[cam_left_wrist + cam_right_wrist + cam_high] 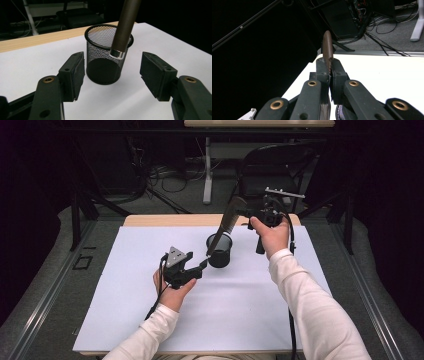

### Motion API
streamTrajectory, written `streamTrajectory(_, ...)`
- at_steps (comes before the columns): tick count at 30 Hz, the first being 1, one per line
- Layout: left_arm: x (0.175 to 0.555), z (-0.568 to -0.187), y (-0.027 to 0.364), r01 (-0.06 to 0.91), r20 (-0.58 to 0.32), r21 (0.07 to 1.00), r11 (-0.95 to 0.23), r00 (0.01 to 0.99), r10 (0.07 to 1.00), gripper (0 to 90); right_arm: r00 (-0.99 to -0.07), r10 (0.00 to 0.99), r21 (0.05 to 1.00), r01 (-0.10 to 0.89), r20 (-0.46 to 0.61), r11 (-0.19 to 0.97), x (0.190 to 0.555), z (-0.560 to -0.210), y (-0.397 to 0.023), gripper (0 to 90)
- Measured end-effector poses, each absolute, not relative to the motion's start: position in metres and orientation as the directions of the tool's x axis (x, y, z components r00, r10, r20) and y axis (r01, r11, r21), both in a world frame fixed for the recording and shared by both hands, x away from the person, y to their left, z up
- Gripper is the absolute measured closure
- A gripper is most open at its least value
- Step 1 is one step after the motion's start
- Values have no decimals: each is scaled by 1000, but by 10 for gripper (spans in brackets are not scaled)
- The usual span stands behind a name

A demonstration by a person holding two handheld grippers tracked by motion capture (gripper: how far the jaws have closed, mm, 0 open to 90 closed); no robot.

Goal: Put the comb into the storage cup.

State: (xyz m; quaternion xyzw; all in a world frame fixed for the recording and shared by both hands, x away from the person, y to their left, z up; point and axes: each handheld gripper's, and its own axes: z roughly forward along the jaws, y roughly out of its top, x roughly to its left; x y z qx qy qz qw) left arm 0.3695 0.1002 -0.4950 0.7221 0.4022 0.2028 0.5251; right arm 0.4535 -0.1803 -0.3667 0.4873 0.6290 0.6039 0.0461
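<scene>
Black mesh pen cup (pixel 220 250) upright on white desk (pixel 125 310), between wide-open left fingers (pixel 72 75), untouched. Brown knife (pixel 227 222) clamped by right gripper (pixel 248 212), handle at rim. Next, probably: lower handle-first into cup.

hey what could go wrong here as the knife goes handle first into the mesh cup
The right gripper pinches only the thin blade of the knife, so the heavy handle could swing or slip. The handle end hangs tilted at the rim of the mesh cup; it may catch the rim and tip the light cup. The left gripper has open jaws either side without touching, so nothing steadies the cup.
</scene>
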Motion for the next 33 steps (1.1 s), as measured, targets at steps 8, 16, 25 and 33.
streamTrajectory(8,370,-494,101,343,-57,923,-177,574,817,360,-512,687,816,537,517,-213,456,-361,-181,877)
streamTrajectory(16,372,-493,105,336,-44,925,-179,560,827,350,-482,714,822,518,508,-235,461,-358,-187,877)
streamTrajectory(25,374,-493,107,371,-86,914,-163,569,818,349,-439,749,830,494,496,-260,468,-360,-196,877)
streamTrajectory(33,376,-494,109,389,-107,908,-154,572,813,265,-414,771,832,490,484,-259,472,-364,-198,877)
